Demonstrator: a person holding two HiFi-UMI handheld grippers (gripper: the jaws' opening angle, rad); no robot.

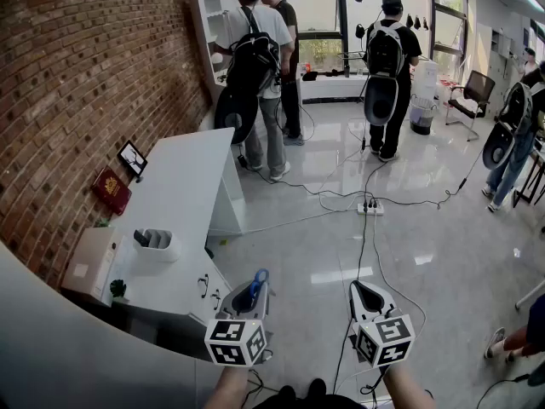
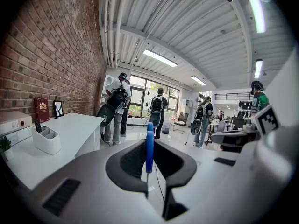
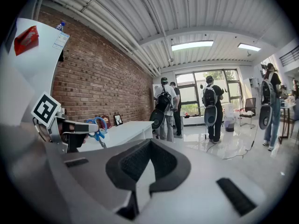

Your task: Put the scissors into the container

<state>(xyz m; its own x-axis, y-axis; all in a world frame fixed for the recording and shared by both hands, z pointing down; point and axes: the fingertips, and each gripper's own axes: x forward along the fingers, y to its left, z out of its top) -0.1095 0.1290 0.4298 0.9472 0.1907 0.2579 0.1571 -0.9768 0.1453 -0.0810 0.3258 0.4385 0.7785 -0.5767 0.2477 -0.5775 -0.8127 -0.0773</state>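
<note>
In the head view, your left gripper (image 1: 254,290) is clamped on the scissors (image 1: 259,276), blue handle up, just off the table's (image 1: 192,186) near corner. The container (image 1: 157,244) sits well apart, so the drop is not yet done. In the left gripper view, bare tabletop surrounds the container. In the right gripper view, your right gripper (image 3: 142,171) is closed on nothing, over open floor.
</note>
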